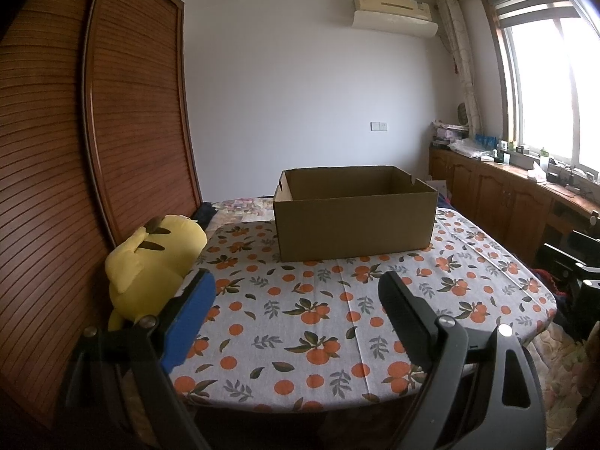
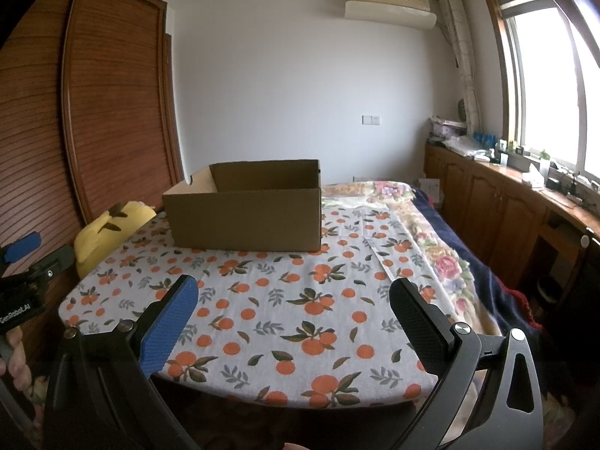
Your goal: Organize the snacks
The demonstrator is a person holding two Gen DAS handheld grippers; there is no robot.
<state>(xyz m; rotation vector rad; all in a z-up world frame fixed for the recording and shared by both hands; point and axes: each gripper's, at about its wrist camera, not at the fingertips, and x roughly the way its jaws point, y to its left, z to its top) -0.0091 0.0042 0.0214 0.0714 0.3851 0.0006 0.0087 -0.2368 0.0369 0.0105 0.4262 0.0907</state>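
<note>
An open brown cardboard box (image 1: pixel 354 221) stands at the far side of a table covered with an orange-fruit patterned cloth (image 1: pixel 300 322); it also shows in the right wrist view (image 2: pixel 245 217). No snacks are in view; the box's inside is mostly hidden. My left gripper (image 1: pixel 296 292) is open and empty, held above the near part of the table. My right gripper (image 2: pixel 294 300) is open and empty, also above the near table edge. The left gripper shows at the left edge of the right wrist view (image 2: pixel 22 262).
A yellow plush toy (image 1: pixel 150 266) leans at the table's left edge beside a brown slatted wardrobe (image 1: pixel 93 131). A bed with a floral blanket (image 2: pixel 423 232) lies right of the table. Wooden cabinets (image 2: pixel 487 202) with clutter run under the window.
</note>
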